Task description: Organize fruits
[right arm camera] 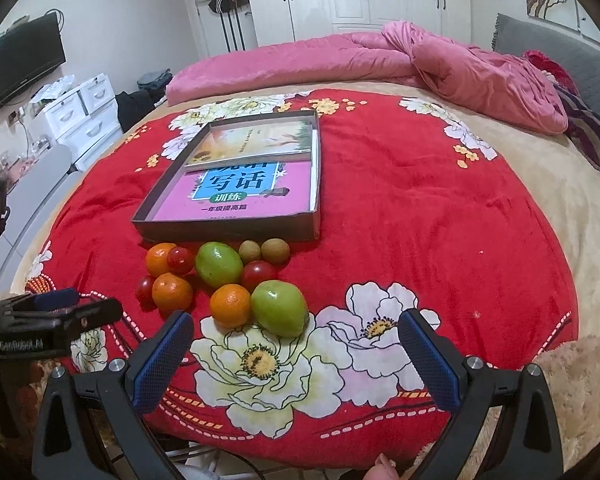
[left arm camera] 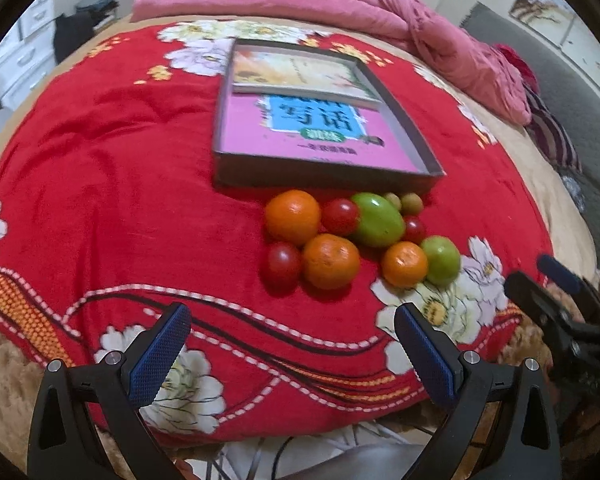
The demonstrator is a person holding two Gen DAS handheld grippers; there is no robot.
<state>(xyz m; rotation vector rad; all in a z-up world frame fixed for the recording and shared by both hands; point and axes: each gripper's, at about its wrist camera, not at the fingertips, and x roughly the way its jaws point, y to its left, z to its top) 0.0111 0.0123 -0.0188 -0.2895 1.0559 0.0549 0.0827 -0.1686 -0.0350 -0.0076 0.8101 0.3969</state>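
I see both my left gripper (left arm camera: 292, 344) and right gripper (right arm camera: 296, 354) spread wide, holding nothing, low in frame. The fruits (right arm camera: 220, 280) cluster mid-frame on the red blanket (right arm camera: 420, 220), just below the shallow box (right arm camera: 228, 230).

Left gripper (left arm camera: 292, 344): blue-padded fingers (left arm camera: 160, 354) spread wide, empty, above a red floral blanket (left arm camera: 112, 184). Right gripper (left arm camera: 556, 300): at right edge, side-on; jaw state unclear. Shallow grey box (left arm camera: 324, 178): on blanket, holding a pink book (left arm camera: 260, 136) with a second book (left arm camera: 300, 72) overlapping its far end. Fruit, clustered just before the box: three oranges (left arm camera: 293, 217), (left arm camera: 331, 261), (left arm camera: 405, 264); two green fruits (left arm camera: 378, 220), (left arm camera: 441, 260); three red tomatoes (left arm camera: 284, 262), (left arm camera: 340, 216), (left arm camera: 415, 229); two small brownish fruits (left arm camera: 411, 204). Pink quilt (left arm camera: 420, 28): rumpled along far side.
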